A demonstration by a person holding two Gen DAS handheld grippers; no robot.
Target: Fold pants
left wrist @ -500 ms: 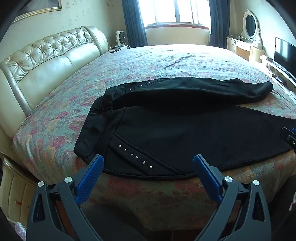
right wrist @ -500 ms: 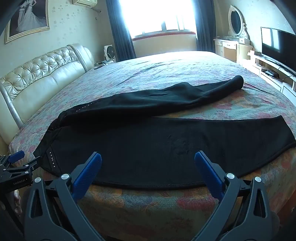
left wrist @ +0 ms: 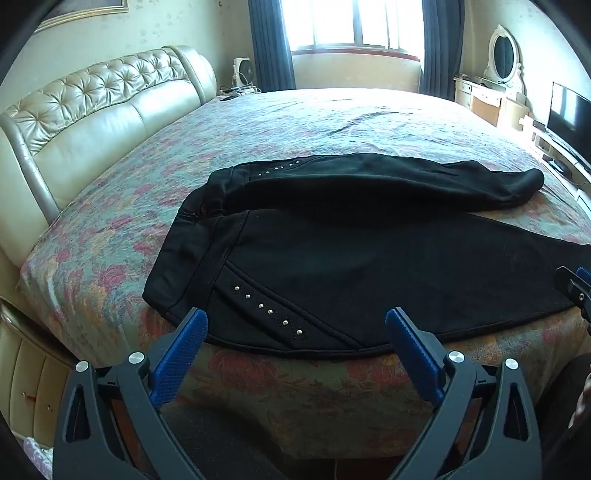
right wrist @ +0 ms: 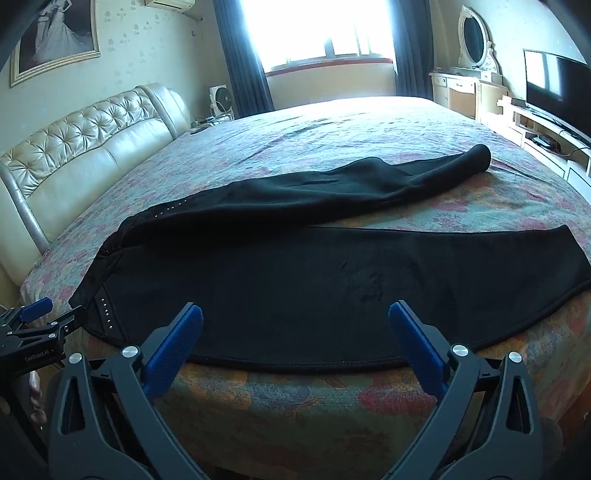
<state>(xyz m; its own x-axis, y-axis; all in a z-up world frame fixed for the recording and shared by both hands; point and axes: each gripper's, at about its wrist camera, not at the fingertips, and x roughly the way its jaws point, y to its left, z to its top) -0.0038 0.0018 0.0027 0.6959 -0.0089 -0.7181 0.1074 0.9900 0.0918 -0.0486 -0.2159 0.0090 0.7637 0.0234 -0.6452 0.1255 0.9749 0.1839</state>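
Observation:
Black pants (left wrist: 351,254) with small silver studs lie spread on the bed (left wrist: 110,229), waistband at the left, near leg along the bed's front edge, far leg angled away toward the right. They also show in the right wrist view (right wrist: 332,280). My left gripper (left wrist: 295,332) is open and empty, just in front of the studded hip at the near hem. My right gripper (right wrist: 295,325) is open and empty, just in front of the near leg's hem. Each gripper shows at the edge of the other's view: the right one (left wrist: 576,288), the left one (right wrist: 40,325).
The floral bedspread covers a wide bed with a cream tufted headboard (left wrist: 92,107) at the left. A window (left wrist: 354,22) with dark curtains is at the back. A dresser with an oval mirror (left wrist: 502,55) and a TV (left wrist: 569,110) stand at the right.
Both grippers have edged slightly closer to the pants' near hem. The pants lie as before.

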